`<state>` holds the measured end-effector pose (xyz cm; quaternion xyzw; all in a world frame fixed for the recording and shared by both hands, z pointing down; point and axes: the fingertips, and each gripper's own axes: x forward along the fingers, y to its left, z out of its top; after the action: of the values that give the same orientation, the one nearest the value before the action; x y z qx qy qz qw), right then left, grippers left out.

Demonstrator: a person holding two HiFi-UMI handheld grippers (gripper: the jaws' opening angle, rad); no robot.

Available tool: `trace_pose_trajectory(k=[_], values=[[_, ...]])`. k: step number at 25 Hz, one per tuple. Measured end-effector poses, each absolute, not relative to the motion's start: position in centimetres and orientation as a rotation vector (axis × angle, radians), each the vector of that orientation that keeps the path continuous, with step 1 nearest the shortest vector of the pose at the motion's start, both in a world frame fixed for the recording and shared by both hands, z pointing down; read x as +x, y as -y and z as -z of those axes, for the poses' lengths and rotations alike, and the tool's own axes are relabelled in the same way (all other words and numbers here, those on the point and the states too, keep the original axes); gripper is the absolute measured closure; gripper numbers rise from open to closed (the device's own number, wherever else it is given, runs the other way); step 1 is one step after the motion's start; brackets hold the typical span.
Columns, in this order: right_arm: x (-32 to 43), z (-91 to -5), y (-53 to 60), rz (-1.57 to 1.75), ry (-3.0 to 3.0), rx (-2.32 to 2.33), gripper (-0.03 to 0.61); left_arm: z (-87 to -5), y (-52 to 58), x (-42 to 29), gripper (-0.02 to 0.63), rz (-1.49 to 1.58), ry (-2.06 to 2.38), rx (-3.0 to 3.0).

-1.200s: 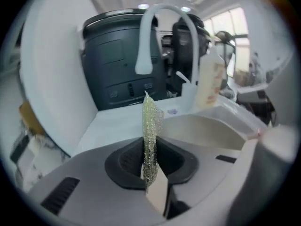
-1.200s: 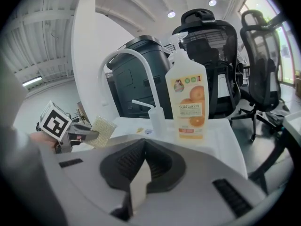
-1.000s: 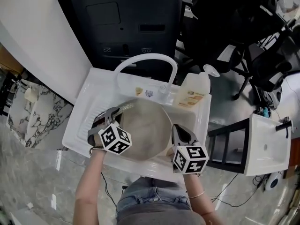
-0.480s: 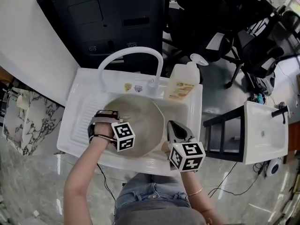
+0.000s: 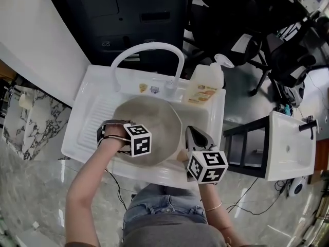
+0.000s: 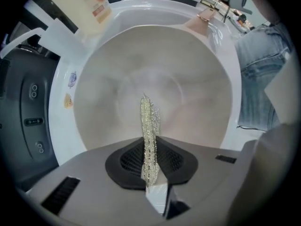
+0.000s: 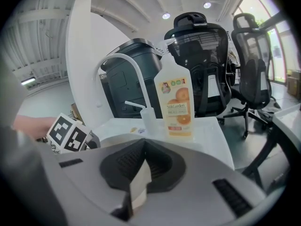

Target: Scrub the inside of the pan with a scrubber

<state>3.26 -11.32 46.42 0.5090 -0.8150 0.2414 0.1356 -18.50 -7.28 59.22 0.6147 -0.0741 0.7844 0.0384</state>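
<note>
A wide beige pan (image 5: 154, 117) lies in the white sink (image 5: 95, 109); its pale inside (image 6: 155, 79) fills the left gripper view. My left gripper (image 6: 149, 147) is shut on a thin silvery mesh scrubber (image 6: 148, 121) that points down into the pan. Its marker cube (image 5: 138, 139) hangs over the pan's left half. My right gripper (image 5: 192, 136) sits at the pan's right rim. In the right gripper view this gripper (image 7: 140, 175) is shut on a pale cream strip, the pan's handle (image 7: 139, 185). The handle (image 6: 203, 19) also shows at the pan's far edge.
An arched white tap (image 5: 149, 49) stands behind the basin. An orange-label soap bottle (image 5: 205, 89) is on the sink's back right corner. A black cabinet (image 5: 128, 14) and office chairs (image 5: 267, 35) lie beyond. A second white basin (image 5: 293, 153) stands to the right.
My left gripper has moved from the pan's left rim in toward its middle with the scrubber. The right gripper has stayed at the right rim. The head view has shifted slightly.
</note>
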Motion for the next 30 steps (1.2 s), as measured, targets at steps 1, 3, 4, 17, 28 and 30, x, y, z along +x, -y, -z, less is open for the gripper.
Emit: trace_pose_trajectory(k=[1,3,4,17,28,30], values=[[3.3,-46.4,11.4,-0.699,2.361,1.474,0.568,-59.1,6.8,-18.3,0.554,-2.393,0.205,1.885],[3.6,-46.4,11.5,-0.698,2.361,1.475,0.568,-59.1,5.7,-17.8,0.552,-2.362,0.147,1.881],[3.7,-46.4,11.5,-0.698,2.361,1.477,0.568,-59.1,5.1,-17.6,0.554,-2.348,0.114,1.877],[4.4,-46.1,11.5,-0.702,2.378,1.466,0.568,-58.6,-0.3,-17.0,0.554,-2.113,-0.125,1.741],[5.7,-46.1,11.5,-0.714,2.377,1.483,0.568,-57.4,-3.0,-13.3,0.554,-1.876,-0.345,1.764],[6.1,-46.1,11.6,-0.717,2.372,1.491,0.568,-57.3,-3.3,-12.4,0.554,-1.837,-0.379,1.781]])
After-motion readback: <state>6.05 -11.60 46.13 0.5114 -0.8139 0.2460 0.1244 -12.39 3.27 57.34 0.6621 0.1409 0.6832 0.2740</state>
